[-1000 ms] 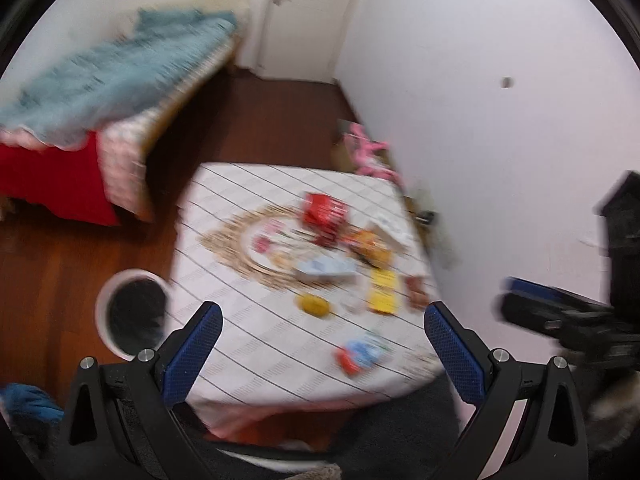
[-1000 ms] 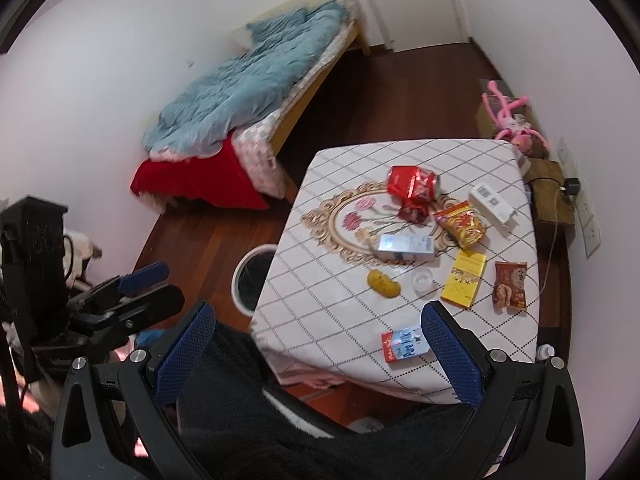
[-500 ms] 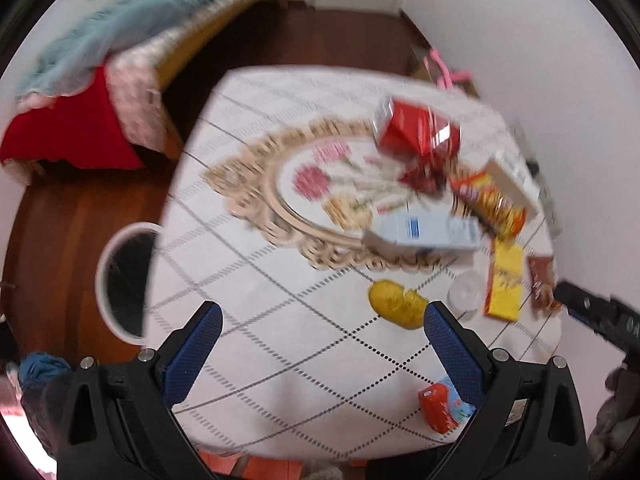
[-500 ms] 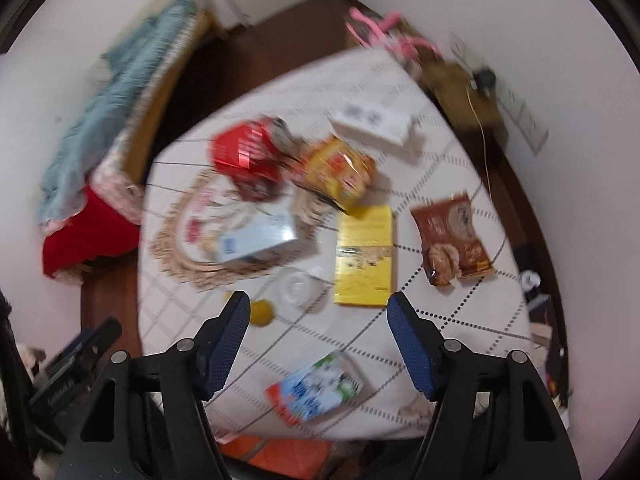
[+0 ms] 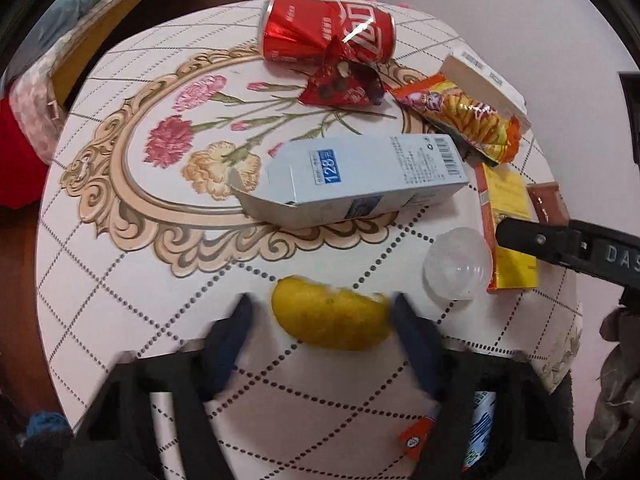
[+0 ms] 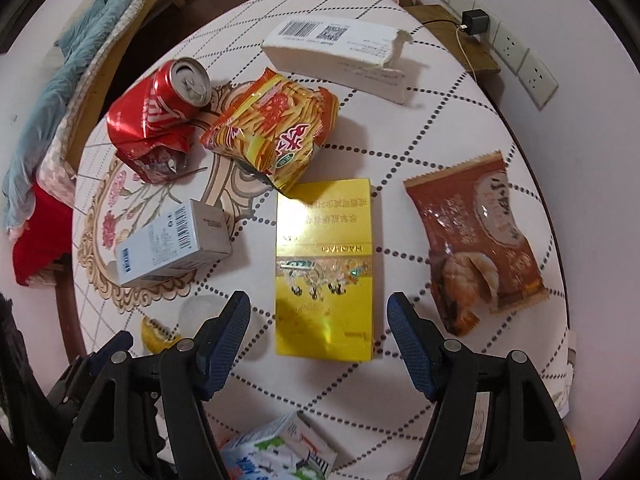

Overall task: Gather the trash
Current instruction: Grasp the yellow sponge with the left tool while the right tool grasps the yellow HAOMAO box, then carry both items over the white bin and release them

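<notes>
Trash lies on a white checked tablecloth (image 5: 120,280). My left gripper (image 5: 322,312) is open, its blue fingers on either side of a yellow fruit peel (image 5: 332,318), close to it. My right gripper (image 6: 318,312) is open over the near end of a flat yellow box (image 6: 326,268). Its arm shows in the left wrist view (image 5: 568,244). A crushed red can (image 5: 328,30), a red wrapper (image 5: 344,84), a grey-blue carton (image 5: 360,180), a clear lid (image 5: 458,262) and an orange snack bag (image 6: 276,128) lie further off.
A brown snack packet (image 6: 476,248) lies right of the yellow box. A white torn box (image 6: 340,52) lies at the far side. A small drink carton (image 6: 280,452) lies at the near edge. A bed (image 6: 52,92) stands left; wall sockets (image 6: 508,48) are at right.
Both grippers have come down close to the table. The left one now straddles the yellow peel; the right one has closed in on the yellow box.
</notes>
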`<control>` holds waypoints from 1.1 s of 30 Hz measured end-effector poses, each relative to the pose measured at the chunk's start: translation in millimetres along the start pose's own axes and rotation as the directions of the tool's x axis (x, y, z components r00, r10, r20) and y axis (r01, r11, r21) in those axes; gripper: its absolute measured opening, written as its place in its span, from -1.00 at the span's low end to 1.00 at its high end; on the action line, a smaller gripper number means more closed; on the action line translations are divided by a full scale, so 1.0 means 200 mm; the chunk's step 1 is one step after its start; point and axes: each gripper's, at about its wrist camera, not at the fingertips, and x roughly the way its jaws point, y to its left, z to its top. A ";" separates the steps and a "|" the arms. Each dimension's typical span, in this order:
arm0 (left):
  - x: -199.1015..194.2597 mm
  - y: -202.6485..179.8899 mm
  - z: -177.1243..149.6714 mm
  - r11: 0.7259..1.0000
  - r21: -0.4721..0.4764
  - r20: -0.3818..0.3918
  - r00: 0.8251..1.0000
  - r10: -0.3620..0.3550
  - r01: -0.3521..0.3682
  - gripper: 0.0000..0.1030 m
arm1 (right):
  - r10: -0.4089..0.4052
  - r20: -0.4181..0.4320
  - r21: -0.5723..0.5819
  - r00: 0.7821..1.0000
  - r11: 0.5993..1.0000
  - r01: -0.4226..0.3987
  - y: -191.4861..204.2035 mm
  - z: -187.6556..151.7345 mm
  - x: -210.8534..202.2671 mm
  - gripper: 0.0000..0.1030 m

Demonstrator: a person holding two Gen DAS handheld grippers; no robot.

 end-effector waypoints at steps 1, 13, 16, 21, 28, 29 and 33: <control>0.00 0.01 0.00 1.000 -0.010 0.008 1.000 -0.004 0.004 0.04 | -0.008 -0.003 -0.003 1.000 1.000 0.008 0.01 0.01 0.01 0.41; -0.10 -0.06 -0.07 0.998 0.039 0.079 0.996 0.047 -0.050 -0.61 | -0.193 0.055 -0.152 0.980 0.968 0.200 0.18 -0.06 0.06 0.14; -0.16 -0.04 -0.09 0.997 0.034 0.108 0.992 0.061 -0.065 -0.61 | -0.182 0.053 -0.158 0.982 0.969 0.188 0.18 -0.11 0.04 0.14; -0.34 -0.01 -0.09 0.994 0.033 0.180 0.979 0.093 -0.101 -0.62 | -0.129 0.102 -0.169 0.986 0.975 0.145 0.19 -0.21 -0.07 0.14; -0.64 0.05 -0.08 0.985 -0.001 0.312 0.936 0.166 -0.174 -0.62 | -0.038 0.186 -0.195 0.982 0.978 0.075 0.20 -0.27 -0.36 0.14; -0.69 0.06 -0.08 0.983 -0.010 0.328 0.928 0.176 -0.182 -0.62 | -0.025 0.198 -0.203 0.980 0.977 0.066 0.21 -0.27 -0.40 0.14; -0.88 0.15 -0.11 0.976 -0.061 0.388 0.896 0.217 -0.210 -0.62 | 0.053 0.254 -0.251 0.966 0.968 0.013 0.30 -0.29 -0.56 0.14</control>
